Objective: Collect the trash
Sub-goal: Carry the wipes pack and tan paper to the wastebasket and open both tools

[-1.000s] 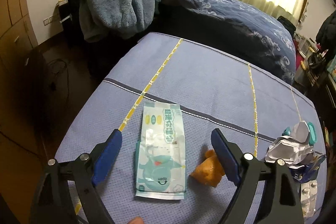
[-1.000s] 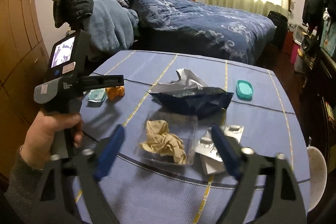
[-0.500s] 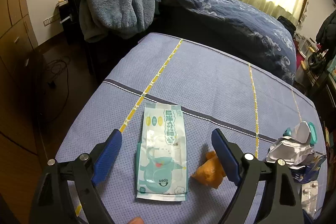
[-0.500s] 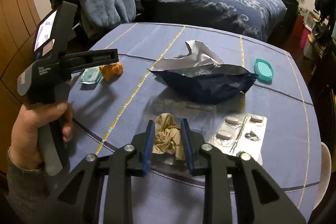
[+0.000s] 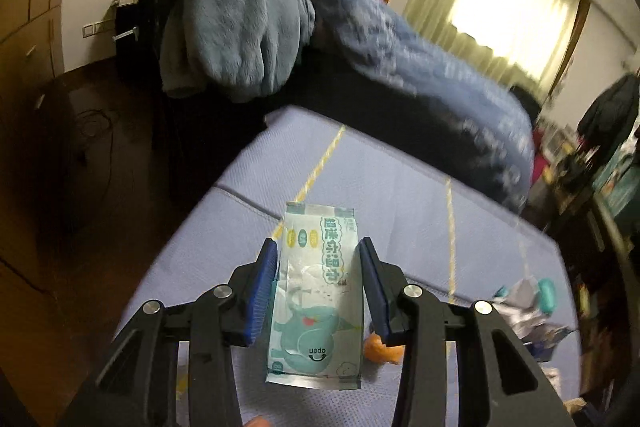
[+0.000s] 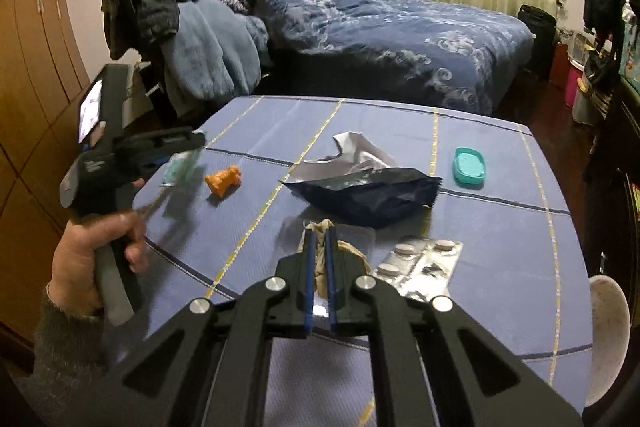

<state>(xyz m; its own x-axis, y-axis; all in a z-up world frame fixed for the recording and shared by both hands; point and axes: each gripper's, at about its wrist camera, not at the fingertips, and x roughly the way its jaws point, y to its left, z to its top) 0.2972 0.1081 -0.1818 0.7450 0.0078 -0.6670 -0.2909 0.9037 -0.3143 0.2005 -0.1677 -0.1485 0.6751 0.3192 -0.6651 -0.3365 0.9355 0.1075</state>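
On the blue table you have two grabs going at once. Your left hand-held gripper has just been closing, and the wet-wipe packet now sits between its jaws, pinched by its long edges; in the right view the packet looks lifted off the cloth, though it is blurred there. Your right hand-held gripper is clamped together on the crumpled tissue, which lies in a clear tray just beside the pill blister. The packet is thin and slick, and gripped edge-on it may bow and slip out if you swing the hand quickly. The tissue is soft, so you may hold only a fold; a tug could tear it free or drag the light tray along and knock the blister. Still waiting on the table are the orange scrap, the dark foil bag and the teal lid. No bin shows in either view, so I can't tell where you should carry these; searching with full jaws invites a drop.
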